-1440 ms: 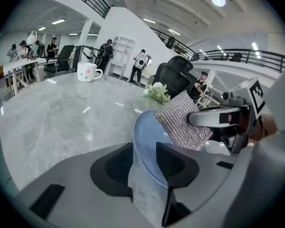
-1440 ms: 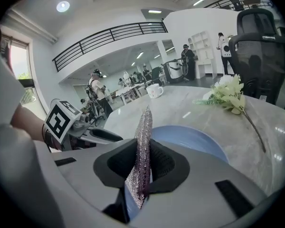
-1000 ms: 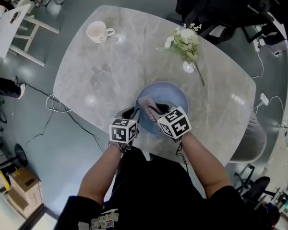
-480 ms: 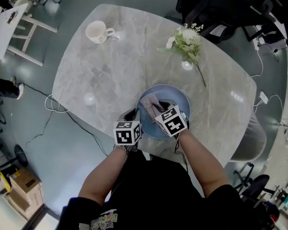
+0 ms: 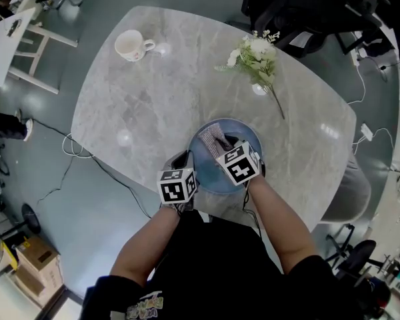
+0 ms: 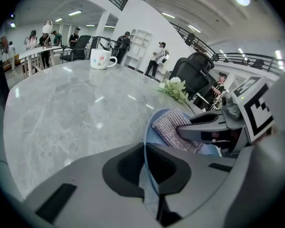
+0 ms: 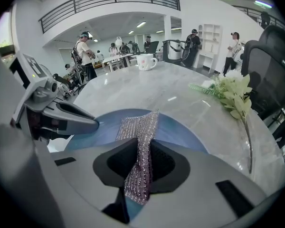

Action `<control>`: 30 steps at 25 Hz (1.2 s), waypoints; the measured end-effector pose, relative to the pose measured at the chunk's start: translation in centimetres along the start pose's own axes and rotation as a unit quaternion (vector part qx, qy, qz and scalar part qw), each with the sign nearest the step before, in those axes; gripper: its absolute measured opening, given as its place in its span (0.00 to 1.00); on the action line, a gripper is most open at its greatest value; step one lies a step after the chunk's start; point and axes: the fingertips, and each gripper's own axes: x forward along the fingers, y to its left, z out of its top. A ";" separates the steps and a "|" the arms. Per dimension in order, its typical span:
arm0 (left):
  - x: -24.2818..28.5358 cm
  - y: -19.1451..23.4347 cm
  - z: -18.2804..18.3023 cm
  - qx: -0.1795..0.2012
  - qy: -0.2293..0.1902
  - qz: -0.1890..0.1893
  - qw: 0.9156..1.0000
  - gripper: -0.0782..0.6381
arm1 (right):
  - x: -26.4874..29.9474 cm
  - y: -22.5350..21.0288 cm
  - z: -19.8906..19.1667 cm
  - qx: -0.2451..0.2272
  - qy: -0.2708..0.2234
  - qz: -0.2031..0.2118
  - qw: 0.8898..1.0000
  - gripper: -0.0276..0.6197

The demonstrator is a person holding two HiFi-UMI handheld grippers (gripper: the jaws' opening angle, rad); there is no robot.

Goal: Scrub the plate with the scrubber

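Observation:
A blue plate [image 5: 207, 173] lies on the marble table near its front edge. My left gripper [image 5: 187, 161] is at the plate's near-left side, its jaws closing thin on the rim [image 6: 146, 141], pads pressing on it. My right gripper [image 5: 221, 147] hovers over the plate, shut on a silvery mesh scrubber [image 5: 213, 137]. In the right gripper view the scrubber [image 7: 140, 132] hangs out of the jaws and drapes onto the plate's blue surface [image 7: 180, 132]. The left gripper view shows the scrubber [image 6: 173, 126] pinched by the right gripper's fingers [image 6: 204, 127].
A white mug [image 5: 132, 45] stands at the far left of the table [image 5: 153, 105]. A sprig of white flowers [image 5: 257, 59] lies at the back right, its stem pointing toward the plate. Black chairs [image 5: 300, 5] stand beyond the table, and a cable lies on the floor at left.
The left gripper's jaws have closed on the plate's rim. The right gripper has carried the scrubber a little farther across the plate.

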 end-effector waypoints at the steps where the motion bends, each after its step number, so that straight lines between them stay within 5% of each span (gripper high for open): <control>1: 0.0 0.0 0.0 -0.001 0.000 0.001 1.000 0.14 | -0.1 -0.4 0.0 0.000 0.001 -0.005 1.000 0.17; 30: 0.1 0.0 0.0 -0.019 -0.009 0.016 1.000 0.14 | -4.0 -8.0 -1.6 -0.034 0.003 -0.132 0.991 0.17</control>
